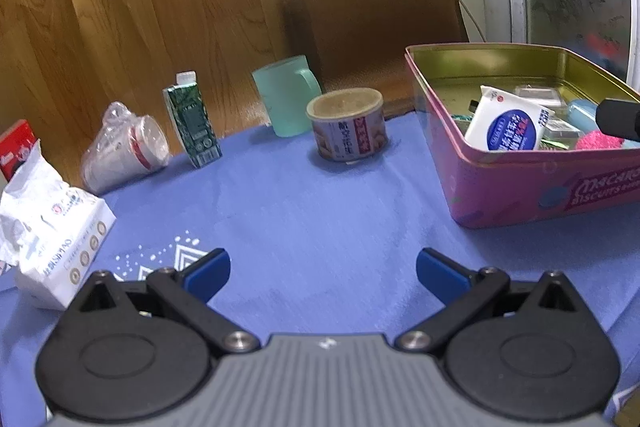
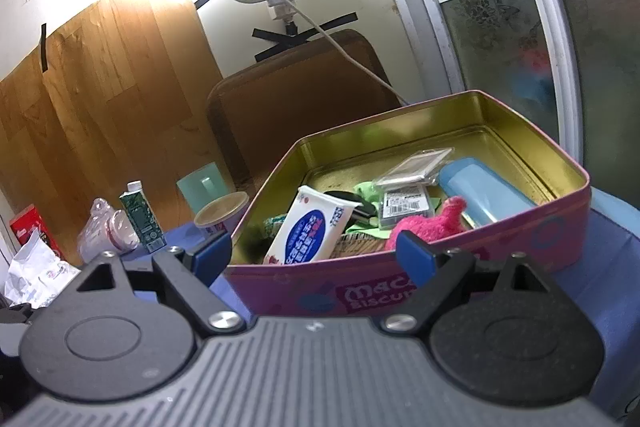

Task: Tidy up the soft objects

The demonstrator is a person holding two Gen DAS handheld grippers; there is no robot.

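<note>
My left claw [image 1: 323,275] hangs wide open over the blue cloth-covered tabletop [image 1: 320,219], nothing between its blue pads. My right claw [image 2: 314,251] is also spread wide and empty, at the near wall of the pink biscuit tin [image 2: 520,235]. Inside the tin, at centre frame, lie a white tissue pack with a blue label [image 2: 310,231] and a fuzzy pink soft toy [image 2: 432,223]. A crumpled white tissue packet [image 1: 52,227] sits at the left edge of the left view.
</note>
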